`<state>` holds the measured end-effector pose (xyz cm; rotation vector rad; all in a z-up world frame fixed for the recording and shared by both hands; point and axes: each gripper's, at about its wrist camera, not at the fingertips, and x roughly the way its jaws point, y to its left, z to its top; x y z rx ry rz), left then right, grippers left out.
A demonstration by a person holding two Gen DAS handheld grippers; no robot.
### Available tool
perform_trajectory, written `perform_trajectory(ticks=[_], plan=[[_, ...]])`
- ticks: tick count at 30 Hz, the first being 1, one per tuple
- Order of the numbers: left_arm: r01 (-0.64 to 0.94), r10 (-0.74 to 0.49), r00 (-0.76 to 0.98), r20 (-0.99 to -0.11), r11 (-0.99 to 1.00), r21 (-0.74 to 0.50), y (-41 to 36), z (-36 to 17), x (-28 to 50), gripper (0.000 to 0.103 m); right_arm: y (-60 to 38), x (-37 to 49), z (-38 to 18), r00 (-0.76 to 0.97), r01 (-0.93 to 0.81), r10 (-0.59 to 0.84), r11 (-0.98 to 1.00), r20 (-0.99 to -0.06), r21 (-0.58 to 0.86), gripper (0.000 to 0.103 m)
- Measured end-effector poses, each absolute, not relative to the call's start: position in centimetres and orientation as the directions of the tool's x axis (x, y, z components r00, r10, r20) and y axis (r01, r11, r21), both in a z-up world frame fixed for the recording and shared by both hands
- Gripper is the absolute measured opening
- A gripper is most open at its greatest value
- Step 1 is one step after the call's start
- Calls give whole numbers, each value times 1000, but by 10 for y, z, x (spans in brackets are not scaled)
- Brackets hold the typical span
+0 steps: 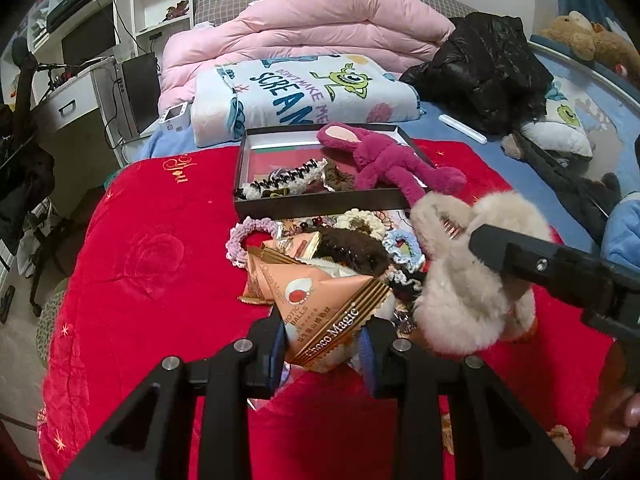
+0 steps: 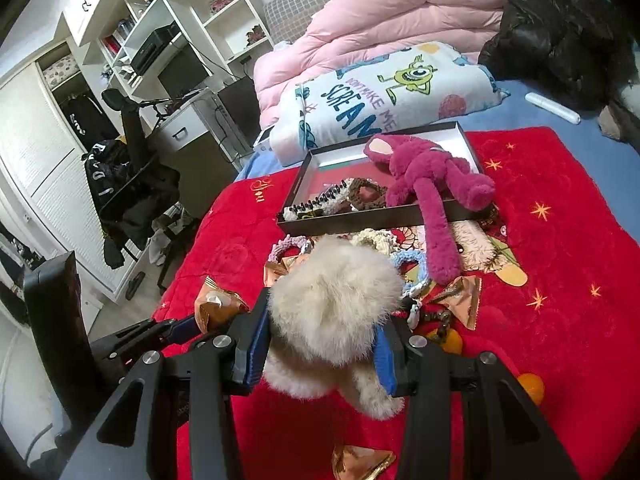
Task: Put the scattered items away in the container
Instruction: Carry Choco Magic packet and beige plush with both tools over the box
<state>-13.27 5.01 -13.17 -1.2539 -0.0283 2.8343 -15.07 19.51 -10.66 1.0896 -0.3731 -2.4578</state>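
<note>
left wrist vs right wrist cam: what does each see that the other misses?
Left wrist only: the left gripper shut on a Choco Magic snack packet, and a teddy bear at far right.

Right wrist only: the right gripper shut on the fluffy beige clip, oranges on the red blanket, and a white wardrobe.

Both: the black tray holding the pink plush toy and the scrunchie pile in front.
</note>
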Motion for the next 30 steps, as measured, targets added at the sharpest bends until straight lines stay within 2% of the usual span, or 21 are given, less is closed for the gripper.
perform_trajectory(ticks=[15, 30], plan=[[12, 34, -692, -721, -998, -58, 38, -109, -212, 32, 175, -227, -96, -599, 256, -426, -904, -678, 342, 42], [34, 18, -682, -731, -998, -56, 14, -138, -302, 32, 145, -302, -111, -609, 297, -391, -919, -690, 258, 42]])
